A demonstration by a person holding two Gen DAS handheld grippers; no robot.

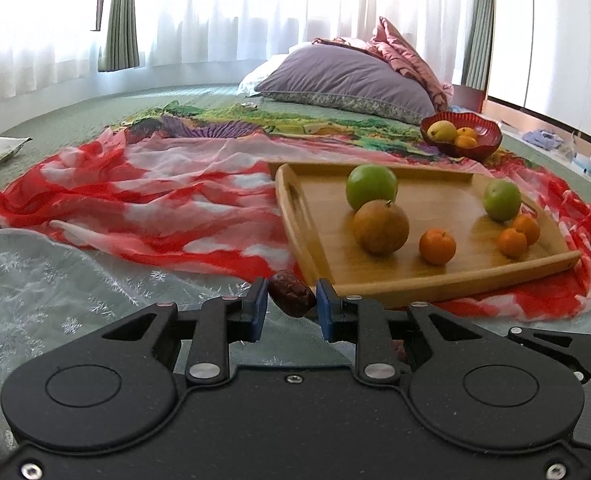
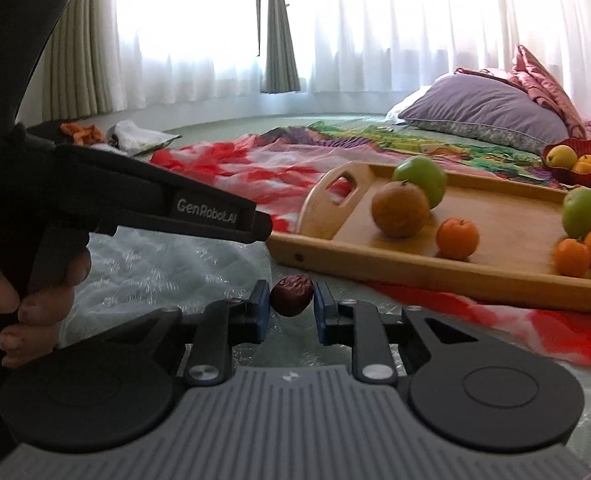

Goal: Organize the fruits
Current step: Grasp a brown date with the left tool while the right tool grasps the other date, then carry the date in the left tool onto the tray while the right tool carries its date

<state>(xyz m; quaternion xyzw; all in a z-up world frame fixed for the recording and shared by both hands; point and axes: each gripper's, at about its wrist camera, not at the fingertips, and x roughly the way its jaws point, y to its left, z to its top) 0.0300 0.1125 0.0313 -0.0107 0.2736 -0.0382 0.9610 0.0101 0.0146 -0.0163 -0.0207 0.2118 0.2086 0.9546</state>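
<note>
Left hand-held gripper (image 1: 291, 300): jaws closed on a date (image 1: 291, 294), pinched at the very pad tips and sitting tilted. Right hand-held gripper (image 2: 291, 300): same, clamped on a second date (image 2: 292, 295), also right at the tips. Both are low over the lace cloth (image 1: 55, 280) on the bed (image 1: 75, 108), left one just to the right one's left.

Risks:
- Tip-only grip on a small wrinkled fruit. Any twist or jolt could pop it out onto the cloth.
- The two tools are close side by side, so simultaneous moves could clash.
- Tray (image 1: 415, 284) front rim is just ahead-right and raised. Coming in low could clip it.
- Loose fruit on the tray: brown fruit (image 1: 380, 227) touching a green apple (image 1: 371, 186), an orange (image 1: 437, 246) beside them, and more at the far right. A bump would set them rolling.
- The scarf (image 1: 155, 208) ahead-left is rumpled and could snag a finger.

Room: the tray's near-left floor is bare, and there is a gap mid-tray between the fruit groups. The bowl (image 1: 483, 140), far ahead-right past the tray, already holds fruit and has less room. Pillow (image 1: 347, 76) sits beyond, clear of the work.
</note>
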